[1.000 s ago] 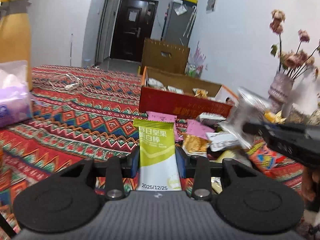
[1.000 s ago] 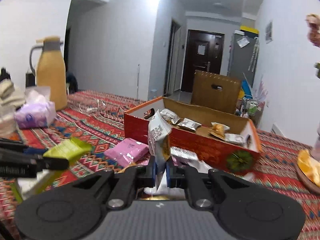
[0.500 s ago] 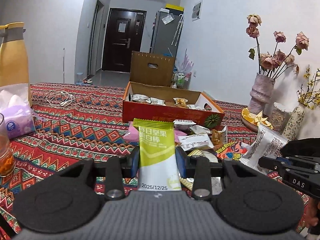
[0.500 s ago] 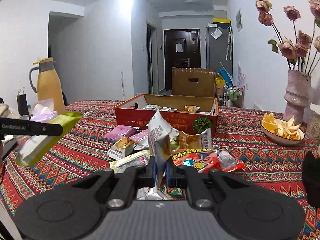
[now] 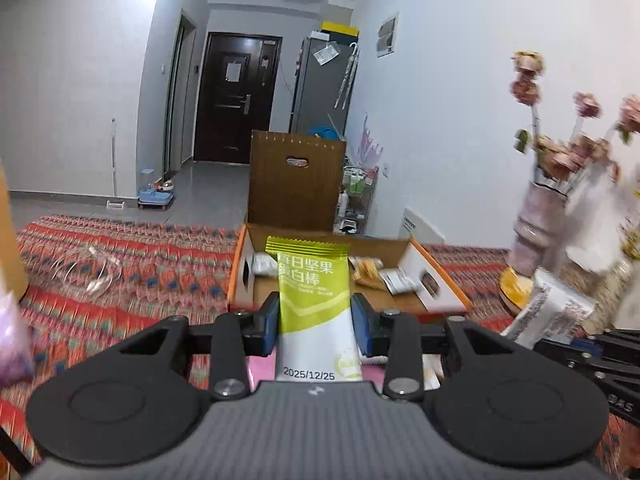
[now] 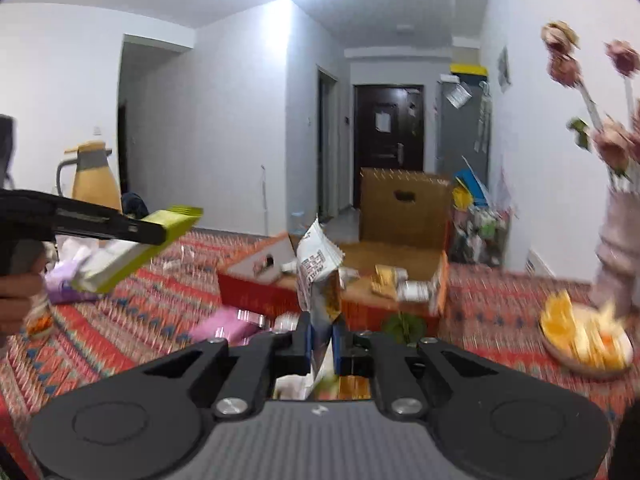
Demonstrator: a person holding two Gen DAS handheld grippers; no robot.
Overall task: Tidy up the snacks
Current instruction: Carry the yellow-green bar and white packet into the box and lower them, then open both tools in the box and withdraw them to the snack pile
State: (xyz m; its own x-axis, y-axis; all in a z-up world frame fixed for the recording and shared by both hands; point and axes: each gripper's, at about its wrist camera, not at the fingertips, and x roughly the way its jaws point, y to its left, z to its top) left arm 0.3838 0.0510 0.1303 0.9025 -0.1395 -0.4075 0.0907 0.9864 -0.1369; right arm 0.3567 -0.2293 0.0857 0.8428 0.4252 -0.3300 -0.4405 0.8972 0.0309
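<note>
A: Two packets held, one per gripper. Item one, far left in the right wrist view: green-and-white nut bar (image 6: 132,246), long flat sachet, crimped top edge, glossy film. Dated print on its white lower end in the left wrist view.

B: Holder?

A: Left gripper (image 5: 315,322), its blue pads pressed on both sides of the bar at narrow width. The bar stands upright between them, tip pointing at the red carton (image 5: 444,284). From the right camera the same tool comes in from the left edge, tilted slightly down, a hand (image 6: 18,292) on its grip.

B: Item two?

A: White snack pouch (image 6: 318,276), crinkled foil, black print and an orange picture, serrated top. The right gripper (image 6: 322,338) has it pinched edge-on, jaws nearly together, the pouch rising upright just before the carton.

B: The carton?

A: Red cardboard outside, plain brown inside, orange rim, cut-out handle holes in the end walls, tall brown flap raised at the back. Small sachets lie loose on its floor. It sits on a woven tablecloth (image 5: 132,276) in red zigzag pattern.

B: Right of that?

A: Shallow bowl of orange pieces (image 6: 586,344), blurred, then a pale ribbed vase (image 5: 538,228) with dried roses.
</note>
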